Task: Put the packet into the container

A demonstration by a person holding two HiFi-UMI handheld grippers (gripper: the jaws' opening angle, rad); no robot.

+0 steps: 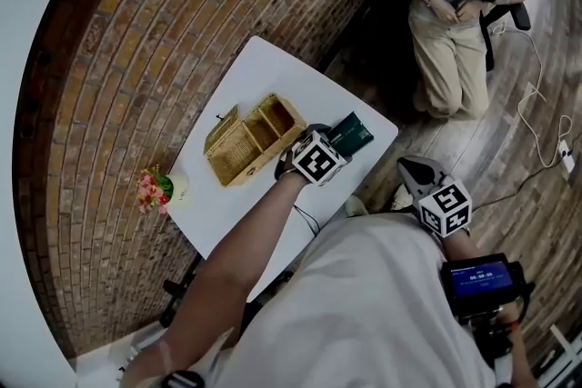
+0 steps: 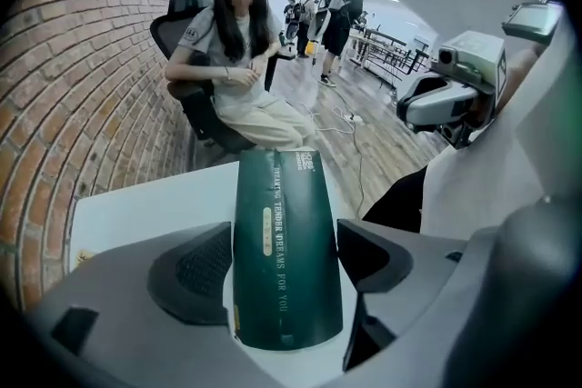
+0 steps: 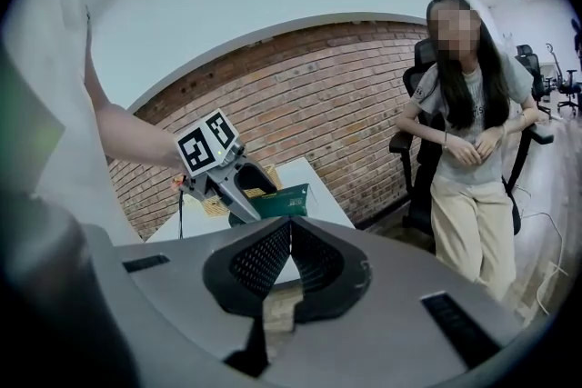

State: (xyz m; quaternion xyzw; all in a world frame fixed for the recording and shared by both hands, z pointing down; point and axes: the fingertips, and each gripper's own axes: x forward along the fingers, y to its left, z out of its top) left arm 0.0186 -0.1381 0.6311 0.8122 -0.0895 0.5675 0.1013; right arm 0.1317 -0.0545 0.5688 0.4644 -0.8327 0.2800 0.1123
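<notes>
A dark green packet [image 1: 351,134] lies flat on the white table [image 1: 273,73] near its right corner. My left gripper [image 1: 335,144] reaches over it with the jaws open. In the left gripper view the packet [image 2: 286,286] lies lengthwise between the two wide-spread pads of my left gripper [image 2: 284,230], which do not press on it. The container, a wicker basket [image 1: 247,141] with compartments and an open lid, stands just left of the packet. My right gripper [image 1: 414,175] hangs off the table's right side; its jaws [image 3: 289,241] are shut on nothing.
A small pot of pink flowers [image 1: 155,189] stands at the table's left corner. A person [image 1: 459,4] sits on a chair beyond the table, by the brick wall [image 1: 182,14]. Cables [image 1: 536,118] run over the wooden floor on the right.
</notes>
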